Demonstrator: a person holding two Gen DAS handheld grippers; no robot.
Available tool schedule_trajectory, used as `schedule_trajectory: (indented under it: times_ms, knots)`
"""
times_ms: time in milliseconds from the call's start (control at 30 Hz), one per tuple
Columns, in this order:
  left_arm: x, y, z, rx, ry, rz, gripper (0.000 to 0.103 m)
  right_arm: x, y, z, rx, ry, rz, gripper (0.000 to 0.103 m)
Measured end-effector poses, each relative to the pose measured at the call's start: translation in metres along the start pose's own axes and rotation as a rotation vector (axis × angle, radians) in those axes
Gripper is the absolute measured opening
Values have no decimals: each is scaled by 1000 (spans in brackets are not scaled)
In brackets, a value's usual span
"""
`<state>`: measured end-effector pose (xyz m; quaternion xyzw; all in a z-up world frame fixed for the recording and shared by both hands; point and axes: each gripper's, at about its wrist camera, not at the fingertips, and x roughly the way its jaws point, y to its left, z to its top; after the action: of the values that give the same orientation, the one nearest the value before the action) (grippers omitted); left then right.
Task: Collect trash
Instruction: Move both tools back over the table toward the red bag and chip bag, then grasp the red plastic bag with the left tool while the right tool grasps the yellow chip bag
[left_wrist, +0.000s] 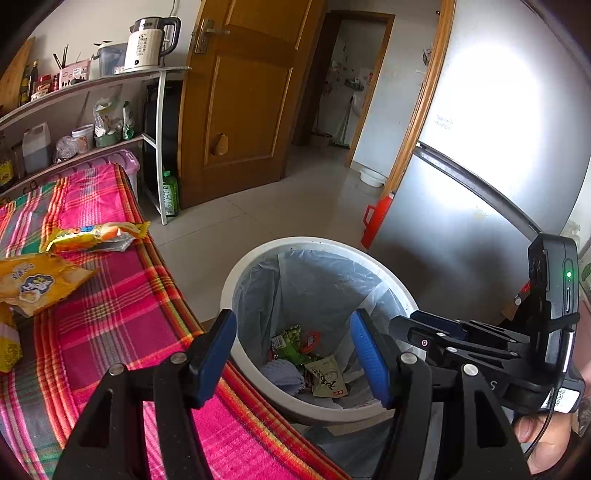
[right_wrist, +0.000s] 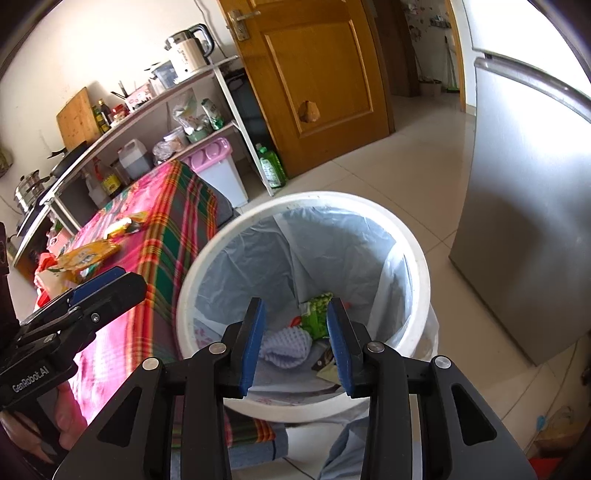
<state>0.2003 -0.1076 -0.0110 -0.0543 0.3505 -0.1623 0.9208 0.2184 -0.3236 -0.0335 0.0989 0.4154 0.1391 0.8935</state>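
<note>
Right wrist view: right hand-held gripper (right_wrist: 295, 343) gapes half-open, empty, above trash (right_wrist: 314, 317) in the bin (right_wrist: 417, 266).

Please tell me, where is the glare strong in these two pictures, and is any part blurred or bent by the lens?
Left wrist view: strong white glare washes out the upper fridge; the shelf curves from fisheye distortion. Right wrist view: glare is milder, mostly on the floor tiles; the door leans and bows; the wrappers on the striped cloth look slightly soft. Both views have dark round corners.

You see a white bin (right_wrist: 419, 258) with pale blue liner (right_wrist: 258, 254), pink plaid cloth (left_wrist: 122, 306), yellow wrappers (left_wrist: 33, 280).
</note>
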Motion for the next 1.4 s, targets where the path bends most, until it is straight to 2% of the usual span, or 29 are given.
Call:
schedule_trajectory:
  times_ms: [467,1000,1200,1333,1400]
  knots:
    - [-65,27,-10,-44,-110,69,66,-32,51,-2,-106,-61,61,36]
    - [-136,89,-34,-116,-202,226,66,-26,130,-12,-272,-56,185,37]
    - [-155,113,-41,-152,-224,282,66,-17,158,-10,-335,-60,209,40]
    - [-163,128,-43,-173,-237,319,66,-10,179,-9,-390,-60,221,48]
    - [-167,136,-45,-184,-244,337,66,-6,192,-9,-432,-62,223,49]
